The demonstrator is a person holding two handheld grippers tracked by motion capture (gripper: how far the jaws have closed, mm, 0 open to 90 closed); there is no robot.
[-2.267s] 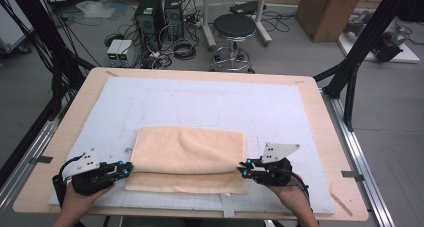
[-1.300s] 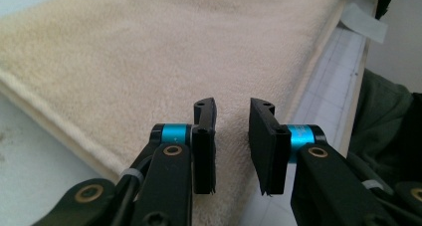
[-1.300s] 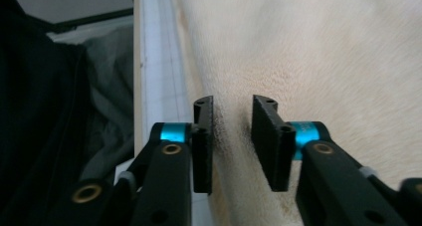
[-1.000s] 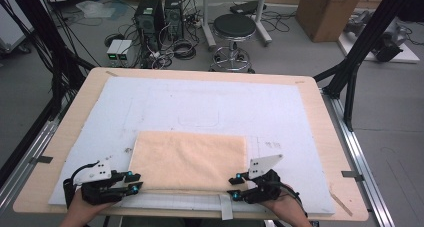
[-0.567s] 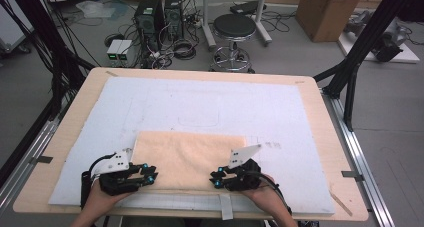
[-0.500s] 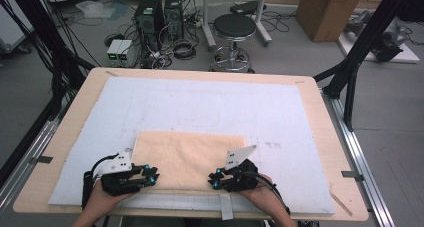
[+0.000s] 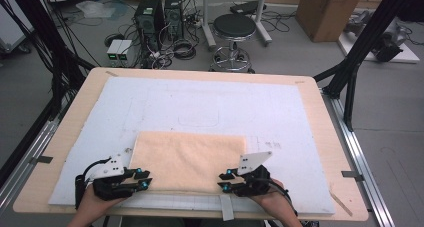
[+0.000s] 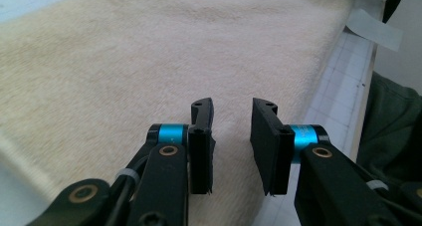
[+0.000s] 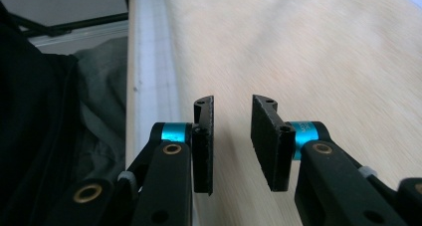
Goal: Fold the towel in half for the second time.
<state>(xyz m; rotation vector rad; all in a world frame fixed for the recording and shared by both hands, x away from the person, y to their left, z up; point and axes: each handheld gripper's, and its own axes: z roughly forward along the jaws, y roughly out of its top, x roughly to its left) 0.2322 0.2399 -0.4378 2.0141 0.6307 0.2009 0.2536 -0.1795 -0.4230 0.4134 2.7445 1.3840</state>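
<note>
A cream towel [image 7: 187, 159], folded into a flat rectangle, lies on the near half of the white mat [image 7: 200, 102]. My left gripper [image 7: 145, 179] rests at its near left corner and points right along the near edge. My right gripper [image 7: 222, 182] rests at the near right corner and points left. In the left gripper view the left gripper [image 8: 231, 106] hovers over the towel [image 8: 149, 47], with nothing pinched. In the right gripper view the right gripper [image 9: 233, 104] sits above the towel [image 9: 323, 52] near its edge. Both pairs of jaws have just been opening and hold nothing.
The mat covers a wooden table [image 7: 75, 117] with black frame legs at both sides. A strip of tape [image 7: 226, 207] sits on the table's near edge. The person's dark clothing [image 9: 50, 111] is close behind the edge. A stool [image 7: 235, 27] and computers stand on the floor beyond.
The towel's top layer was drawn to the near edge and now lies flat. Both grippers slid inward along the near edge, and the right one has since eased back outward a little.
</note>
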